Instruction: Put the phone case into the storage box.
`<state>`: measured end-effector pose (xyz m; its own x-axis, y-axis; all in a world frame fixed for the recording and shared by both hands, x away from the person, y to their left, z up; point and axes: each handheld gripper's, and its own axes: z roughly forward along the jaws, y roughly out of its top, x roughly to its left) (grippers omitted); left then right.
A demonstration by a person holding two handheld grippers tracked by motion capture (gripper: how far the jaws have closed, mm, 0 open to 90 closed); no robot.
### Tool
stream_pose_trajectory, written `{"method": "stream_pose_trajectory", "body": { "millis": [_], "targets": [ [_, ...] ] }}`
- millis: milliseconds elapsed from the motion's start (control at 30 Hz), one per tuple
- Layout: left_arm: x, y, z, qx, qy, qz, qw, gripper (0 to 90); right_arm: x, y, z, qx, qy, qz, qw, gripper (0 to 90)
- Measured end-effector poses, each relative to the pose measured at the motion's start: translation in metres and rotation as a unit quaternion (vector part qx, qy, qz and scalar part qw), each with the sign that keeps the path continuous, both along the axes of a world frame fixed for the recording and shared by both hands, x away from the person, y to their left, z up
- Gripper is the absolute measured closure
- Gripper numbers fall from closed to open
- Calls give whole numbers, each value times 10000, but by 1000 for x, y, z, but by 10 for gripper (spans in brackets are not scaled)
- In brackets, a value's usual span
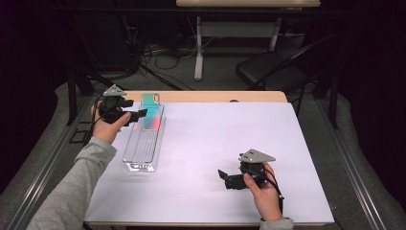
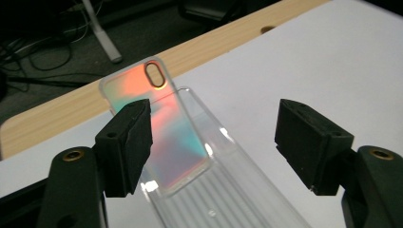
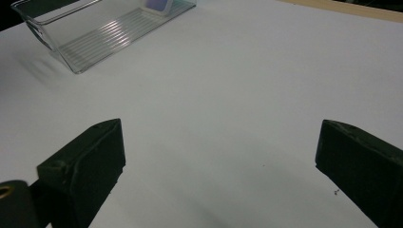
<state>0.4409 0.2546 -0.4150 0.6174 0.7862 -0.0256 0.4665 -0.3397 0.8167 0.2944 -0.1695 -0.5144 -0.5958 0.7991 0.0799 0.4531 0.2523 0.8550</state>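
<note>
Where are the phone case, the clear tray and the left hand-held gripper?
phone case (image 2: 166, 128): left gripper view, middle of its iridescent back.
clear tray (image 1: 140, 165): high view, near end wall.
left hand-held gripper (image 2: 214, 137): left gripper view, midway between its open fingertips.

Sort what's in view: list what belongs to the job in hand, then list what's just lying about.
In the job:
- phone case, iridescent, leaning in the far end of the tray
- clear tray
- left gripper, jaws open beside the case, nothing between them

Just about:
- right gripper, jaws open over bare table
- white table cover
- black chair behind the table
</note>
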Motion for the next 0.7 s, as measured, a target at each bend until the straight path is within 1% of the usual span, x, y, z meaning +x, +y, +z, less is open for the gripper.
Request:
{"method": "stream_pose_trajectory", "body": {
  "millis": [33, 100, 133, 233, 267, 333, 367, 433, 467, 600, 700],
  "targets": [
    [-3, 2, 0, -85, -10, -70, 9999, 287, -1, -1, 0, 3, 7, -8, 10000, 24],
    [-10, 5, -1, -265, 11, -221, 9994, 221, -2, -2, 1, -1, 16, -8, 10000, 24],
    [-14, 6, -2, -349, -5, -266, 9990, 209, -2, -3, 1, -4, -6, -2, 10000, 24],
    [-24, 9, -4, -498, -34, -326, 9982, 204, -4, -5, 2, 17, -5, -23, 10000, 24],
    [-26, 9, -4, -525, -44, -343, 9980, 201, -4, -6, 2, 12, -18, -24, 10000, 24],
    [-34, 10, -7, -462, -82, -417, 9980, 175, -5, -7, 2, 29, -1, -43, 10000, 24],
    [-37, 10, -8, -466, -85, -456, 9978, 155, -5, -8, 2, 20, -12, -38, 10000, 24],
    [-45, 12, -11, -653, -95, -606, 9960, 155, -5, -8, 2, 18, -10, -49, 10000, 23],
    [-48, 12, -12, -682, -89, -643, 9956, 155, -5, -9, 2, 9, -19, -47, 10000, 22],
    [-60, 11, -15, -586, -171, -662, 9959, 155, -6, -9, 1, 23, 4, -48, 10000, 7],
    [-68, 11, -19, -580, -185, -719, 9956, 155, -7, -8, 1, -6, -6, -24, 10000, 0]
  ]
}}
